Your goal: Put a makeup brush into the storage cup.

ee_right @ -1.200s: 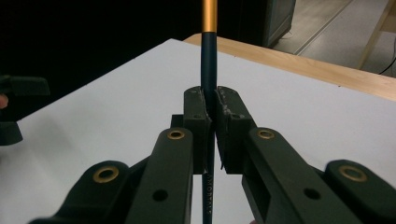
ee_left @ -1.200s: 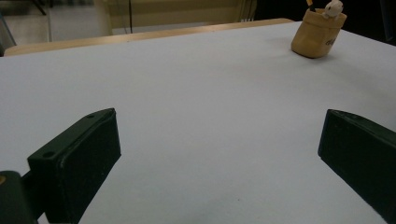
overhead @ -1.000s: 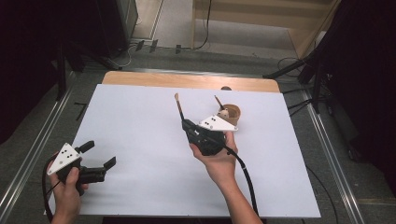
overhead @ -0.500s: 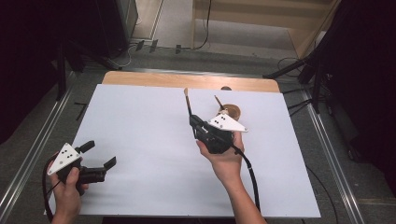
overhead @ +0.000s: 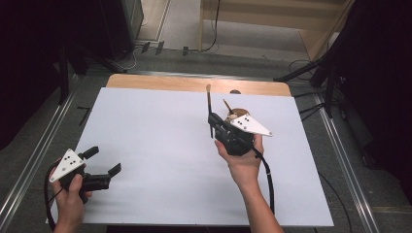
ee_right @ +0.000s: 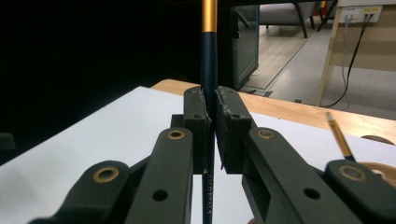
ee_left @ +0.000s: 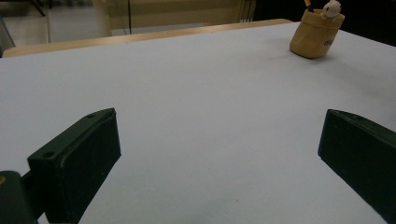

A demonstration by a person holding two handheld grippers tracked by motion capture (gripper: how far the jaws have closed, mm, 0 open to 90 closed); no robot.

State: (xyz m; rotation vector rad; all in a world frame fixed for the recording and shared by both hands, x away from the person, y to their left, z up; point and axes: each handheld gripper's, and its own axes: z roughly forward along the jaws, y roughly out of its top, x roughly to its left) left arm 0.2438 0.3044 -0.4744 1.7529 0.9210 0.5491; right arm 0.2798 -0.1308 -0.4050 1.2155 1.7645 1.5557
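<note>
— What do you have in your claws at this moment?

— My left gripper (overhead: 103, 160) is nearest to me, at the near left corner of the white table sheet (overhead: 155, 145). Its jaws stand wide apart and nothing is between them; they hang just above the bare sheet.

— And the other one?

— My right gripper (overhead: 212, 125) is farther in, over the middle-right part of the sheet, and I hold it above the surface. Its jaws are pressed together on a makeup brush (ee_right: 208, 70). The pads grip the dark blue handle on both sides. Above the pads the handle goes into a gold ferrule, and a part of the handle with small printed letters hangs below them. The brush stands almost upright.

— What is behind it?

— Just behind my right gripper, near the far edge of the sheet, is a small tan holder (ee_left: 316, 35) with a little white figure on its rim. A second brush (ee_right: 340, 138) leans out of it. Beyond the sheet I see the wooden edge of the table (overhead: 160, 82).
</note>
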